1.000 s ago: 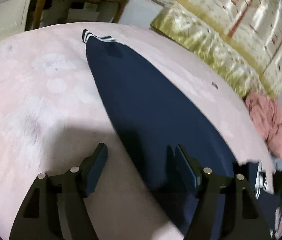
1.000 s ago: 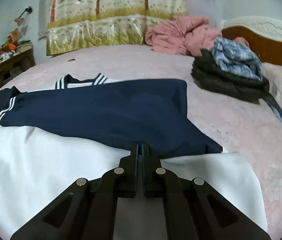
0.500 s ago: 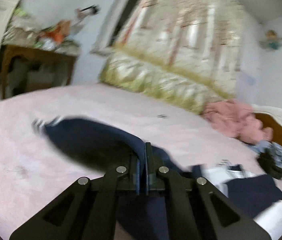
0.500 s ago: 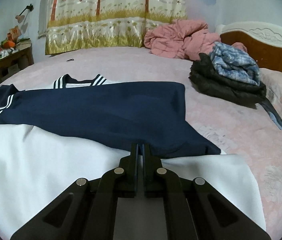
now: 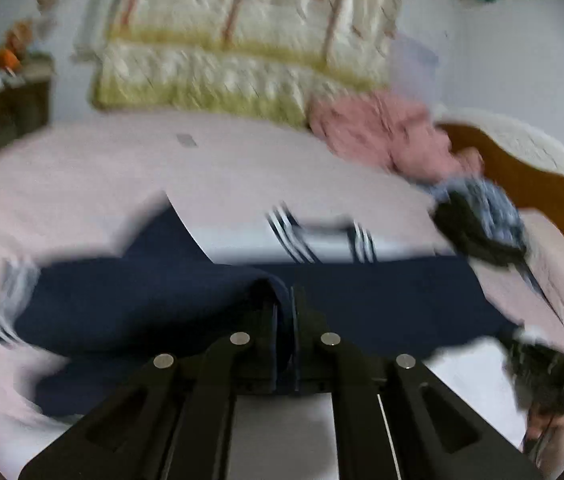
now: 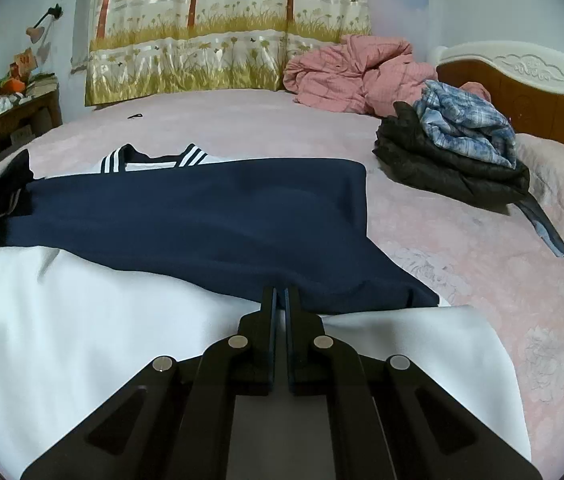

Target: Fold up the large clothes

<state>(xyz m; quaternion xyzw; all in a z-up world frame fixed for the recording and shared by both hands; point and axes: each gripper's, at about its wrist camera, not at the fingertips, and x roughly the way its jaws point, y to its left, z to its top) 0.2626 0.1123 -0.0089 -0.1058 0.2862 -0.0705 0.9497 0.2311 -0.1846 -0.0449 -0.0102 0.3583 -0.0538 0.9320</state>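
A large navy and white garment lies spread on the pink bed. Its navy sleeve is folded across the white body, and the striped collar lies at the far edge. My right gripper is shut on the garment where navy meets white, low on the bed. My left gripper is shut on a fold of the other navy sleeve, lifted over the garment. That view is blurred by motion. The right gripper shows in the left wrist view at lower right.
A pile of a dark jacket and blue plaid clothes lies at the right near the wooden headboard. A crumpled pink blanket lies at the far side by the curtain. A cluttered wooden table stands left of the bed.
My left gripper closed on the navy sleeve and swung it up and to the right over the garment. My right gripper stayed shut in place.
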